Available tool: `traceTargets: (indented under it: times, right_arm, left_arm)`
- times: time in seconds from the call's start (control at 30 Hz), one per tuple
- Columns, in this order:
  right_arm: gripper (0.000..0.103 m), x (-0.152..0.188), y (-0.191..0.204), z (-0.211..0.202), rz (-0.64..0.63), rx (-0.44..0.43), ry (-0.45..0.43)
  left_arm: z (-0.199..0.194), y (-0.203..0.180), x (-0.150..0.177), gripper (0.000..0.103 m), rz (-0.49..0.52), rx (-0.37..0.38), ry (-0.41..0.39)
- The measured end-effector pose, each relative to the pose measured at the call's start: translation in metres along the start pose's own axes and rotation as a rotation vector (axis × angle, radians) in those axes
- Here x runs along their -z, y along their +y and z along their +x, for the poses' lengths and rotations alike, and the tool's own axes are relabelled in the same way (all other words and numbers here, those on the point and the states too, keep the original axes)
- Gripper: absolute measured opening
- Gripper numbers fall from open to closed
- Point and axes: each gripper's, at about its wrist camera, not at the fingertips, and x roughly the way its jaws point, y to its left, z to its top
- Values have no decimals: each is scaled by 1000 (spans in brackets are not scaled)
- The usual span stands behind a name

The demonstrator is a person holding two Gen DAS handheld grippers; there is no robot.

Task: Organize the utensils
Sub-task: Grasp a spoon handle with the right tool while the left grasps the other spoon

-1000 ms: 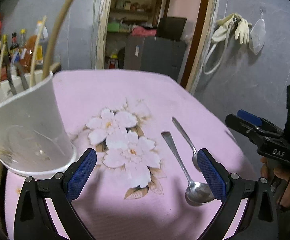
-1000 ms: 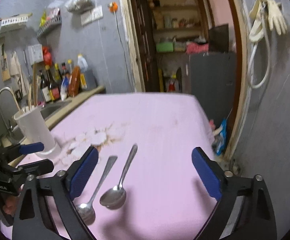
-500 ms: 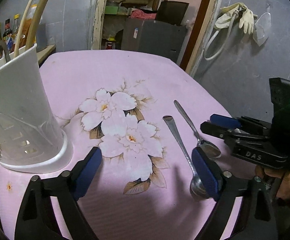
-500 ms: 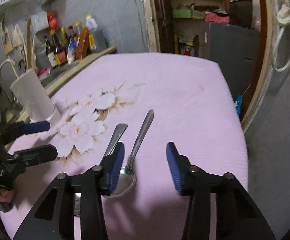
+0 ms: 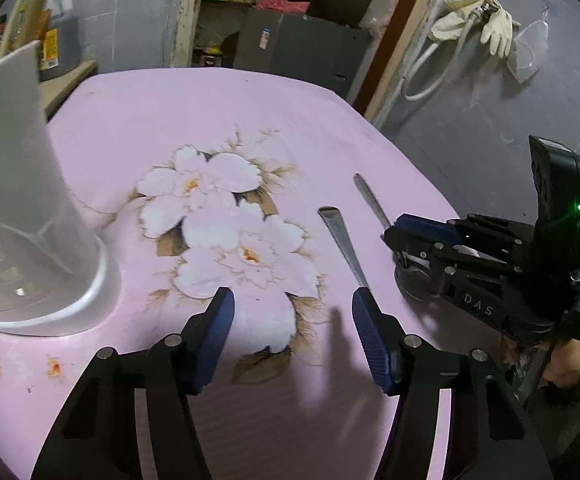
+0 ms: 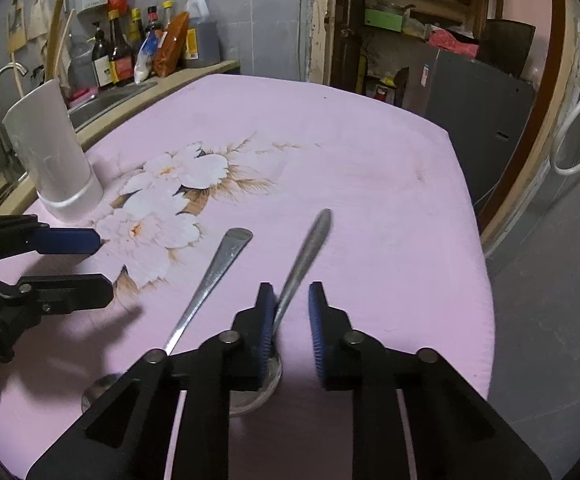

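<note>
On the table [image 6: 369, 168], under a soft pink cloth printed with pale flowers, two slim steel spoons lie side by side near the front edge, grey walls, a doorway and sauce bottles [image 6: 146, 48] behind. The right tool [image 6: 290, 308] has just been closing and straddles the right spoon [image 6: 309, 248], one ribbed blue pad touching its neck, a gap remaining. The left tool [image 5: 291, 320], closing too, hangs released beside the left spoon [image 5: 341, 240]; a smooth white holder [image 6: 50, 152] stands far left.
</note>
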Motion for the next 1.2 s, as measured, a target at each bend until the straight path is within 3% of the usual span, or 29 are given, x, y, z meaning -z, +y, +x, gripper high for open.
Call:
traceTargets:
  times: [0.37, 0.5, 0.73, 0.83, 1.0, 1.2]
  right_arm:
    - [6, 24, -22, -27, 78, -26, -11]
    - [6, 33, -27, -34, 119, -48, -19]
    - [4, 36, -28, -35, 143, -54, -36]
    - [4, 36, -29, -34, 153, -59, -38]
    - [6, 34, -33, -32, 190, -71, -42]
    - [9, 23, -27, -24, 158, -9, -23]
  left_arm:
    - [29, -24, -14, 48, 65, 47, 93]
    - [42, -33, -18, 34, 112, -35, 110]
    - [62, -53, -26, 32, 207, -147, 122]
    - [64, -51, -25, 18, 220, -181, 115]
    - [61, -42, -22, 11, 177, -179, 104]
    - [49, -29, -11, 9, 180, -208, 85]
